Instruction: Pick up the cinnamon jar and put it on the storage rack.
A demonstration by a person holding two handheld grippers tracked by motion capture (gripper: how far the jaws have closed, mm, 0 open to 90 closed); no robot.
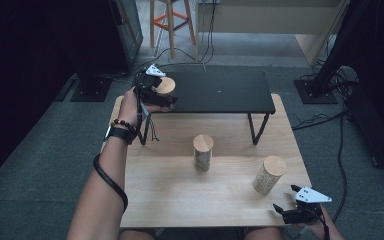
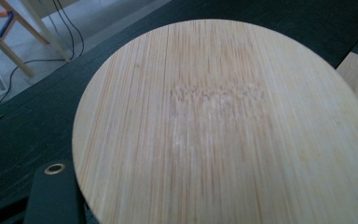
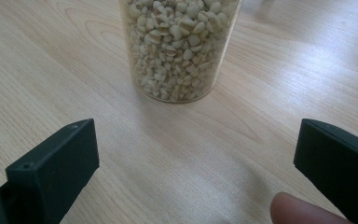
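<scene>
Three glass jars of pale grains with round bamboo lids are in the high view. One jar [image 1: 166, 86] stands at the left end of a black shelf [image 1: 220, 92], and my left gripper [image 1: 156, 95] is shut on it. Its lid [image 2: 223, 126] looms close in the left gripper view, with one black jaw at the lid's lower left edge. A second jar [image 1: 203, 152] stands mid-table. The third jar [image 1: 268, 175] is at the right; my right gripper [image 1: 285, 197] sits open just in front of it near the table's corner. In the right gripper view the jar [image 3: 179, 51] stands ahead of the gripper [image 3: 196, 140].
The light wooden table [image 1: 180, 200] carries the black shelf on thin legs along its far side. A wooden stool [image 1: 170, 22] and cables [image 1: 325, 120] lie on the floor beyond. A fingertip [image 3: 298, 212] shows beside the right jaw.
</scene>
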